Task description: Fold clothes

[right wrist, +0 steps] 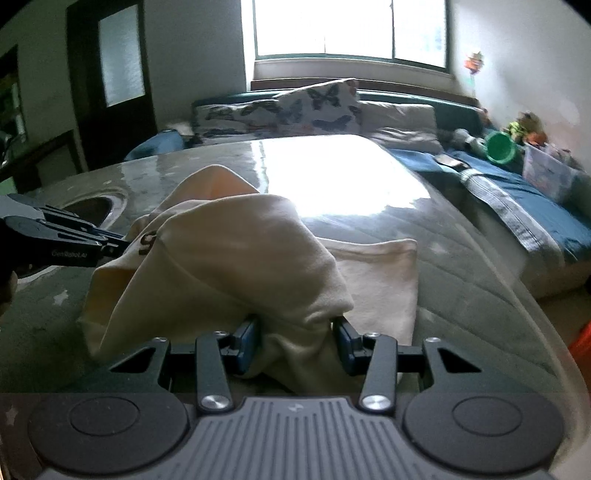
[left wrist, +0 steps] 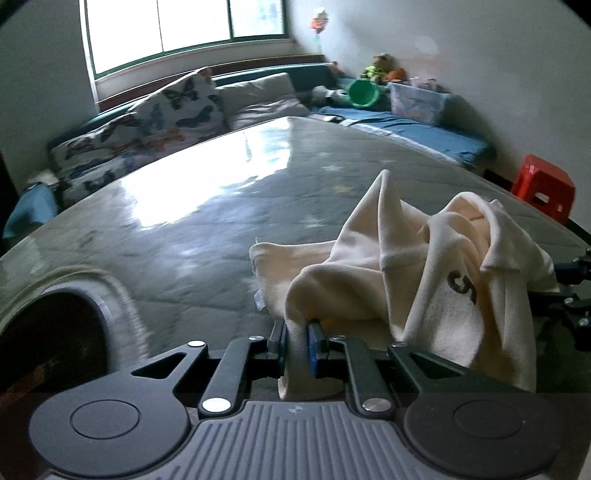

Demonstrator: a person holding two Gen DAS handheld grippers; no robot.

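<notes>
1. This is a home, most likely a bedroom or a family room used for sleeping.
2. A large grey quilted mattress [right wrist: 461, 258] fills the middle, with butterfly-print pillows [left wrist: 173, 110] along its head.
3. A blue-covered bed [left wrist: 417, 136] runs along the wall beside it, carrying stuffed toys [left wrist: 384, 68], a green bucket [left wrist: 364, 92] and a clear storage box [left wrist: 419, 99].
4. A wide window [right wrist: 351, 29], a dark door [right wrist: 110, 66] and a red plastic stool [left wrist: 543, 184] complete the domestic setting.
</notes>
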